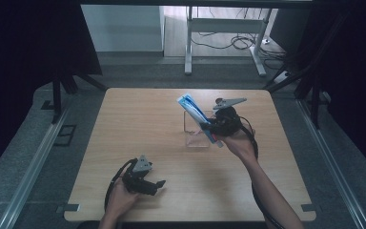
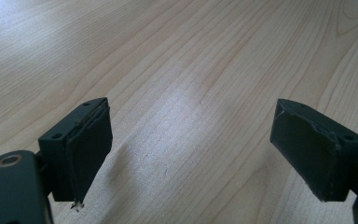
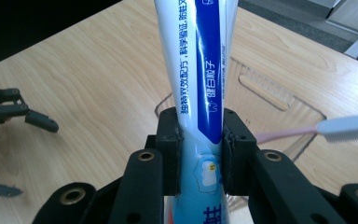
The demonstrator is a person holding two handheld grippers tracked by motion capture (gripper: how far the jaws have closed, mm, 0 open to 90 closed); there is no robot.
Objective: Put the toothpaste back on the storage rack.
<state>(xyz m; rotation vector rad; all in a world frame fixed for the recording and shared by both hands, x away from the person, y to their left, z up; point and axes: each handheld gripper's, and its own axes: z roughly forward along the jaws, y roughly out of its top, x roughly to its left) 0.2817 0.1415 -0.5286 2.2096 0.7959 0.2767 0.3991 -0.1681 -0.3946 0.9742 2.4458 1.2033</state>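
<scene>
A blue and white toothpaste tube (image 1: 190,106) is clamped near its lower end by my right gripper (image 1: 208,126), which is shut on it. The tube (image 3: 196,56) tilts up and to the left above a clear container (image 1: 193,138) at the middle of the wooden table (image 1: 138,119). In the right gripper view, a toothbrush (image 3: 347,128) with a pink handle and white head lies across the clear container (image 3: 307,109), just right of my right gripper (image 3: 200,140). My left gripper (image 1: 158,186) rests open near the front left edge. Nothing lies between the pads of the left gripper (image 2: 191,154).
Bare wood lies around the container on all sides. Beyond the far edge of the table stand dark curtains and a white desk frame (image 1: 224,33) with cables on the floor. The open fingers (image 3: 39,121) of the other gripper sit at the left of the right gripper view.
</scene>
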